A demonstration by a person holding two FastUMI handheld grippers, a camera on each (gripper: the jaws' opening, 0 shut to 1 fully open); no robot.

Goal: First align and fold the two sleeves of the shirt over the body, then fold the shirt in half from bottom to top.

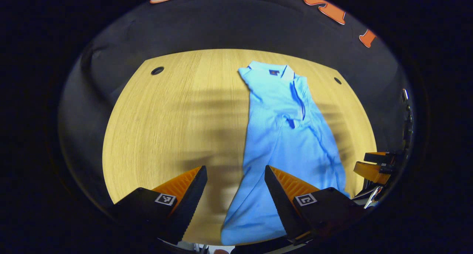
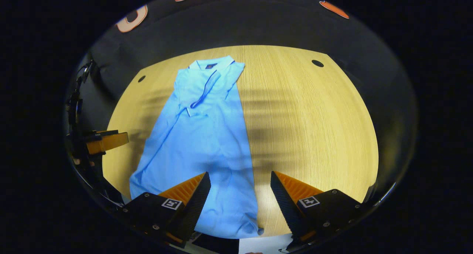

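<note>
Pale wood grain runs across the desk (image 1: 166, 128), where a light blue polo shirt (image 1: 284, 143) lies flat with its collar at the far end and its hem at the near edge, both sleeves already folded in over the body. Seen from the left gripper view, the left claw (image 1: 235, 184) hangs above the shirt's lower left edge, jaws spread wide and gripping nothing (its shadow falls in bands across the wood); the right claw shows at the right border. From the right gripper view, the shirt (image 2: 203, 143) stretches along the left half of the desk (image 2: 314, 128), and the right claw (image 2: 240, 189) hovers over the hem's right corner, likewise wide open and empty, with the left claw at the left border.
</note>
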